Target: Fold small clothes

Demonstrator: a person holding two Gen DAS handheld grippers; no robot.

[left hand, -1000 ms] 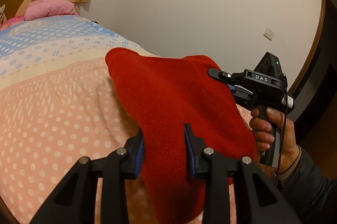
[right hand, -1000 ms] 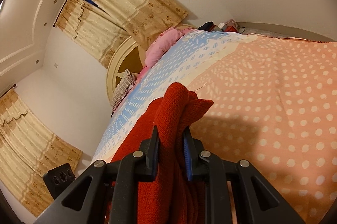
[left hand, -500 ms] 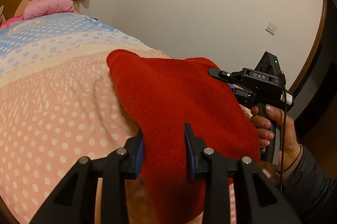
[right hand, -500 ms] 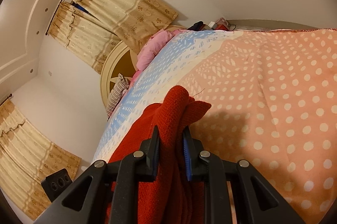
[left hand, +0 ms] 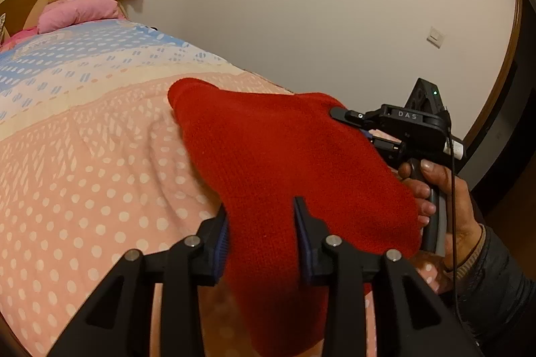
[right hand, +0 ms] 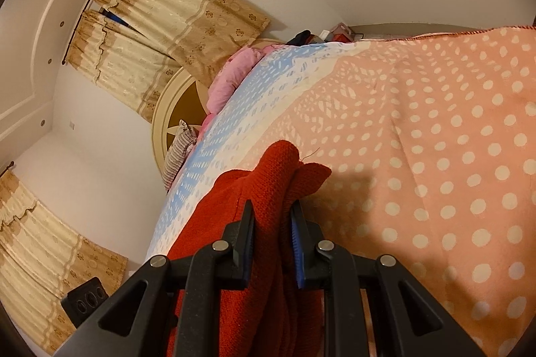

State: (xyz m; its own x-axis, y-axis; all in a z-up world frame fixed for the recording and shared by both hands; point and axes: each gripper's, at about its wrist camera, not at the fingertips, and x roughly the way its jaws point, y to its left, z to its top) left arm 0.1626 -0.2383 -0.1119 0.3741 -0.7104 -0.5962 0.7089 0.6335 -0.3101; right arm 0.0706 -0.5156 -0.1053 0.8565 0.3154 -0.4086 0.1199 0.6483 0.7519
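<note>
A red knitted garment point(left hand: 274, 162) hangs stretched between my two grippers above the pink dotted bedspread point(left hand: 83, 189). My left gripper point(left hand: 261, 216) is shut on its near edge, the cloth filling the gap between the blue pads. My right gripper point(right hand: 269, 216) is shut on a bunched red fold point(right hand: 278, 176) of the same garment. The right gripper also shows in the left wrist view point(left hand: 348, 119), held by a hand at the garment's right edge. The garment's far corner point(left hand: 187, 92) touches or hovers just over the bedspread; I cannot tell which.
The bed runs back to a pink pillow point(left hand: 80, 11) and a round cream headboard point(right hand: 174, 109). Beige curtains point(right hand: 160, 18) hang behind it. A plain wall point(left hand: 301, 5) and a dark door frame point(left hand: 502, 88) stand at the right. Small items lie at the bed's far side point(right hand: 321, 37).
Both grippers have kept their hold on the red garment and moved it slightly lower and forward over the bed. The garment's shape is nearly the same.
</note>
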